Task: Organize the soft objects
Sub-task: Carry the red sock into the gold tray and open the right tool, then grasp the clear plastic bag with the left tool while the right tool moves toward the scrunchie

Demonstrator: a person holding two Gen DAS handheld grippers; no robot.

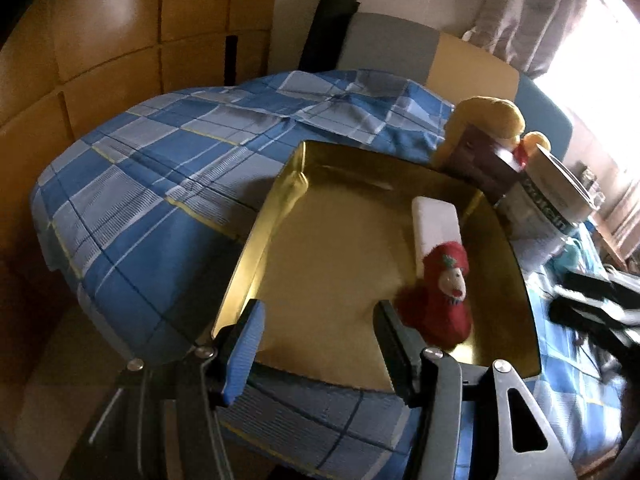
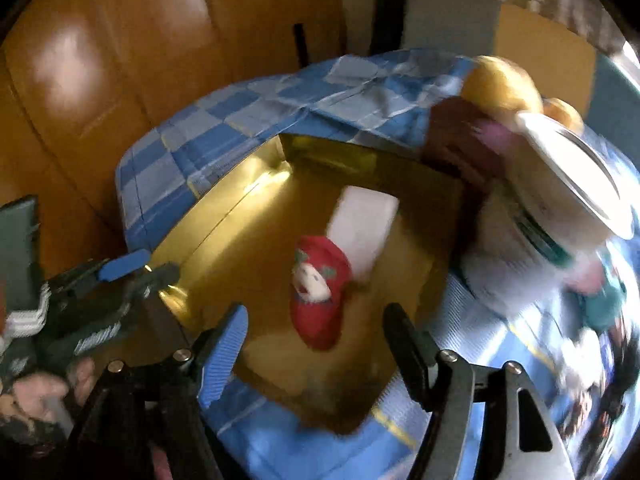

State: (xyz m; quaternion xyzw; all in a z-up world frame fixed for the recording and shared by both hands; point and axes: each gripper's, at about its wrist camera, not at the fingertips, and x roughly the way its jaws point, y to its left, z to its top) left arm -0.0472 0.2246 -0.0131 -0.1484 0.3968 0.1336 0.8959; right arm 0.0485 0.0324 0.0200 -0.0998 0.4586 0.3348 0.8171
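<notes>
A shallow gold box point(image 1: 340, 150) point(image 2: 328, 152) lies on a bed with a blue checked cover point(image 1: 160, 168). Inside it are a white soft block point(image 1: 436, 224) point(image 2: 364, 220) and a small red plush doll point(image 1: 444, 292) point(image 2: 320, 292) that leans on the block's near end. My left gripper point(image 1: 318, 340) hovers open over the box's near rim, with nothing between its fingers. My right gripper point(image 2: 316, 344) stands open just above the doll, its pads clear of it. The left gripper point(image 2: 140, 270) also shows at the box's left corner, and the right gripper point(image 1: 592, 308) shows blurred beside the box.
Behind the box's far right corner are a yellow plush toy point(image 1: 492, 116) point(image 2: 500, 80), a dark maroon box point(image 1: 480, 160) and a white lidded tub point(image 1: 548, 208) point(image 2: 560, 184). Wooden wardrobe doors point(image 1: 100, 40) stand left of the bed. A bright window with a curtain point(image 1: 520, 12) is at the far right.
</notes>
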